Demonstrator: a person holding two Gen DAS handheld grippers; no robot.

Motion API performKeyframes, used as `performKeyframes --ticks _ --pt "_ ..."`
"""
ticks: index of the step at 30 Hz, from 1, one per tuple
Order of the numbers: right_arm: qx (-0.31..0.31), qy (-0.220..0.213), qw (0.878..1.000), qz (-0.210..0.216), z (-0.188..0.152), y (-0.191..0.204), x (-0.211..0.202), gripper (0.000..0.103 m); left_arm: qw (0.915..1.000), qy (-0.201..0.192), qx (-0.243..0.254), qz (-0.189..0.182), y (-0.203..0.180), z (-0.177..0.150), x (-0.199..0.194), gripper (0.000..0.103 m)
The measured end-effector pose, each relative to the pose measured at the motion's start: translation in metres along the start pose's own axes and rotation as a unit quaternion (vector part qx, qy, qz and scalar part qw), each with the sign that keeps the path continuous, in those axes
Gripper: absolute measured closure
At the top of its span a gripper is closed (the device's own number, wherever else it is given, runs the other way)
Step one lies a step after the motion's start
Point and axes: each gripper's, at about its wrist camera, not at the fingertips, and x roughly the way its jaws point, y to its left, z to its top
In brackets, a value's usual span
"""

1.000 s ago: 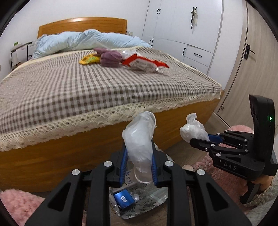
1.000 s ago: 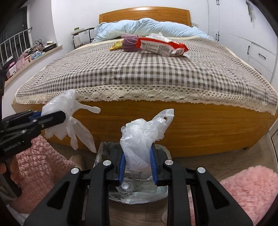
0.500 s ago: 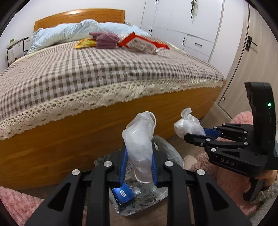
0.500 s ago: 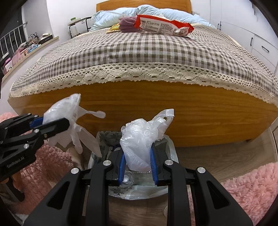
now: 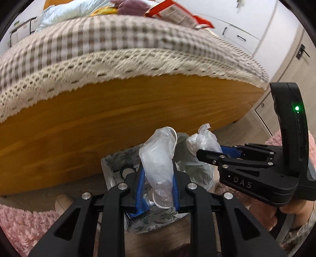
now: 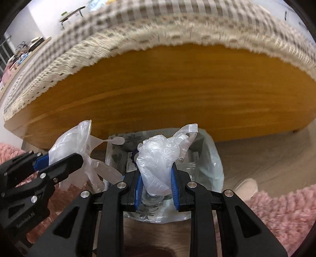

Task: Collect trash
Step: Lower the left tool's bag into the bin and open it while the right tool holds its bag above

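In the left wrist view my left gripper (image 5: 158,178) is shut on a clear plastic glove (image 5: 158,158) that sticks up between the blue pads. Below it stands a small trash bin (image 5: 112,164) with a clear liner and some rubbish inside. My right gripper (image 5: 209,151) comes in from the right, close beside it, shut on a crumpled clear plastic wad (image 5: 203,141). The right wrist view shows the right gripper (image 6: 156,178) clamped on that wad (image 6: 158,160) above the bin (image 6: 213,164). At the left, the left gripper (image 6: 63,160) holds the glove (image 6: 79,144), its fingers dangling.
The bed's wooden frame (image 5: 118,118) rises just behind the bin, under a checked, lace-edged cover (image 5: 118,39). A red snack packet (image 5: 177,11) lies on the bed. Pink fluffy rugs (image 6: 286,213) flank the bin. A pale slipper (image 6: 246,185) rests at the right. White wardrobes (image 5: 246,29) stand beyond.
Both grippers have sunk and tipped downward toward the bin, which now fills more of each view. The bed top has slid up out of sight. Both grips are unchanged.
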Motion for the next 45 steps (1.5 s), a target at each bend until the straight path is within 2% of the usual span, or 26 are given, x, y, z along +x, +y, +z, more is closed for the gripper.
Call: performKeyframes --ticks 6,13,19,26,27,34,36,38,42,43,45 --pt "0.024 0.014 1.0 -0.003 0.004 -0.01 0.011 0.079 0.9997 0.019 -0.013 0.013 0.002 0.001 0.017 0.082" --pt "0.029 0.006 0.999 -0.016 0.006 -0.019 0.004 0.079 0.9982 0.048 -0.022 0.029 0.005 -0.002 0.045 0.082" --pt "0.045 0.015 0.999 -0.025 0.002 -0.036 0.008 0.079 0.9955 0.077 -0.036 0.041 0.016 -0.011 0.068 0.082" --pt "0.05 0.012 0.998 -0.028 0.003 -0.052 0.006 0.079 0.9912 0.119 -0.045 0.038 0.024 -0.021 0.099 0.082" --pt "0.049 0.013 0.998 -0.029 0.007 -0.041 0.005 0.079 0.9907 0.123 -0.048 0.036 0.025 -0.022 0.102 0.082" --pt "0.04 0.011 0.999 -0.031 0.006 -0.028 0.01 0.079 0.9921 0.11 -0.062 -0.002 0.022 -0.019 0.094 0.081" --pt "0.036 0.009 0.999 -0.032 0.006 -0.027 0.008 0.079 0.9927 0.104 -0.061 -0.006 0.02 -0.019 0.09 0.068" --pt "0.035 0.01 0.999 -0.032 0.006 -0.028 0.009 0.079 0.9931 0.098 -0.064 -0.007 0.02 -0.019 0.086 0.044" --pt "0.036 0.01 0.999 -0.034 0.006 -0.028 0.009 0.079 0.9938 0.084 -0.073 0.004 0.024 -0.012 0.072 0.025" --pt "0.035 0.01 0.999 -0.035 0.006 -0.027 0.01 0.079 0.9934 0.083 -0.078 0.01 0.025 -0.012 0.071 0.011" --pt "0.034 0.013 0.999 -0.035 0.006 -0.026 0.011 0.079 0.9933 0.078 -0.083 0.022 0.028 -0.012 0.069 0.008"
